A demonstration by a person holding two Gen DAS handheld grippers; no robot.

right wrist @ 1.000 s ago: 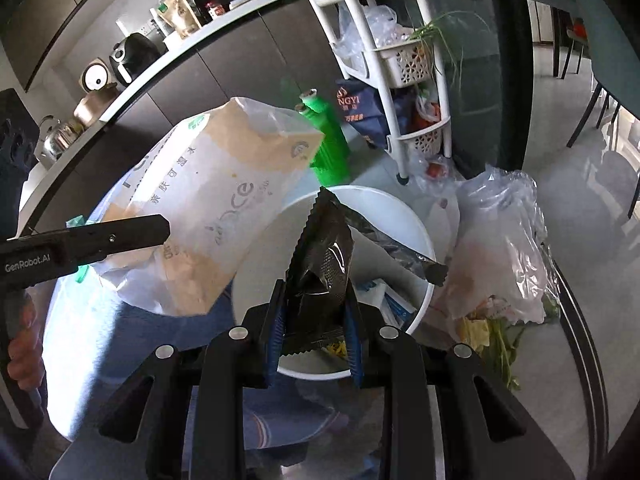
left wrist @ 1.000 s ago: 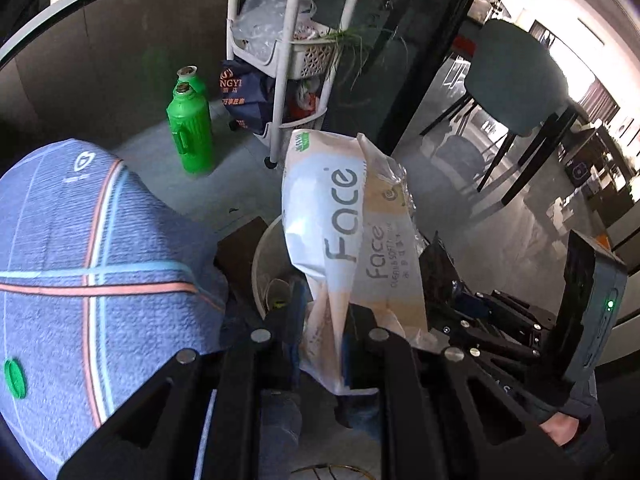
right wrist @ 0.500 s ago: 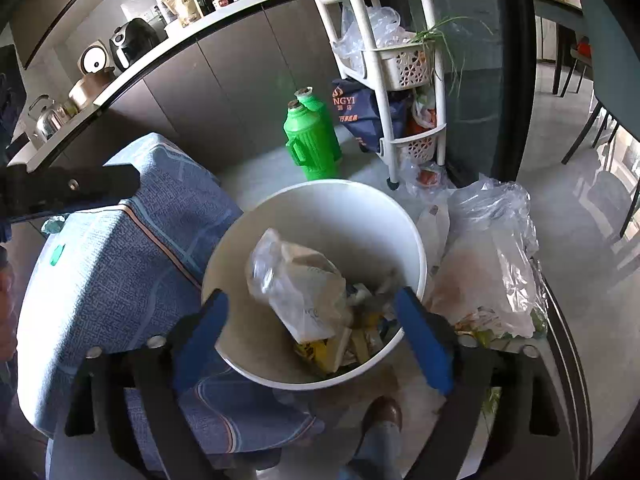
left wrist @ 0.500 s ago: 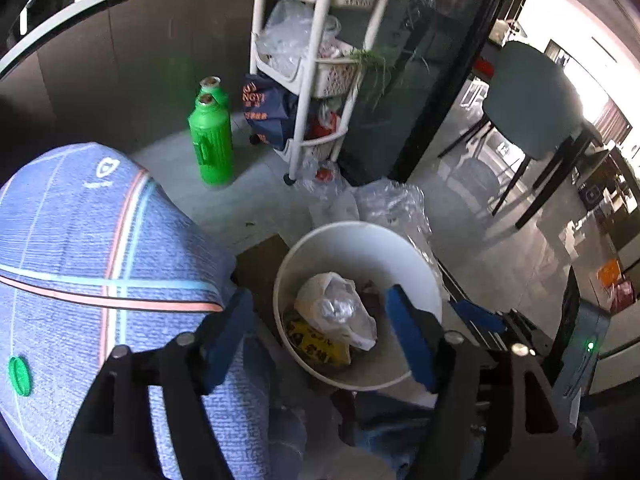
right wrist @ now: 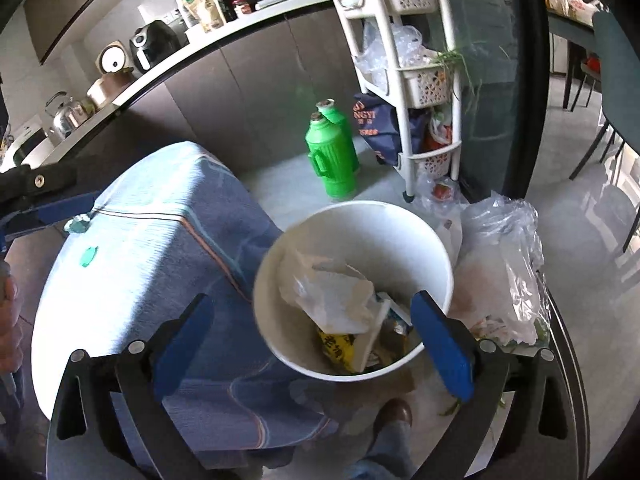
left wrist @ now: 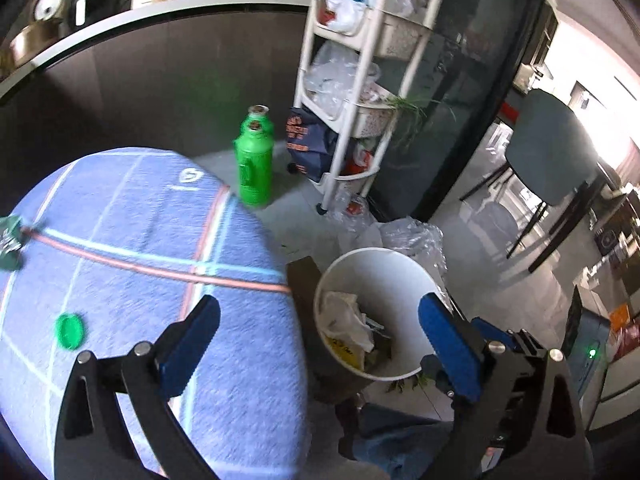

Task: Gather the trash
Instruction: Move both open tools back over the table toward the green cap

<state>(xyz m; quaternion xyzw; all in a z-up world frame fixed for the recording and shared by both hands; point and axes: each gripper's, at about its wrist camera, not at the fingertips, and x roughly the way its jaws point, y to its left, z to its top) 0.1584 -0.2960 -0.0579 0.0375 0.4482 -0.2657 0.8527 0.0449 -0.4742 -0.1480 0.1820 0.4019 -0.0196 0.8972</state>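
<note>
A white trash bin (left wrist: 404, 258) stands on the floor beside the round table with the blue striped cloth (left wrist: 132, 248). Inside it lie the beige tissue packet (left wrist: 344, 320) and other wrappers. My left gripper (left wrist: 320, 340) hovers above the table edge and the bin, its jaws opening with nothing between them. My right gripper (right wrist: 310, 340) stands open and empty over the bin (right wrist: 360, 206), where the packet (right wrist: 328, 292) rests on top. On the cloth lie a green cap (left wrist: 70, 330) and a crumpled green wrapper (left wrist: 10, 240); both also show in the right wrist view, the cap (right wrist: 88, 256) and the wrapper (right wrist: 78, 224).
Two green bottles (right wrist: 332, 160) stand on the floor by a white rolling cart (right wrist: 404, 80). A clear plastic bag (right wrist: 504, 272) slumps right of the bin. A dark chair (left wrist: 560, 152) is further right. A counter with appliances (right wrist: 132, 64) runs behind. A shoe (right wrist: 394, 412) is below the bin.
Both grippers opened and dropped their loads into the bin: the tissue packet from the left, a dark wrapper from the right. Both hands rose, and the left swung toward the table.
</note>
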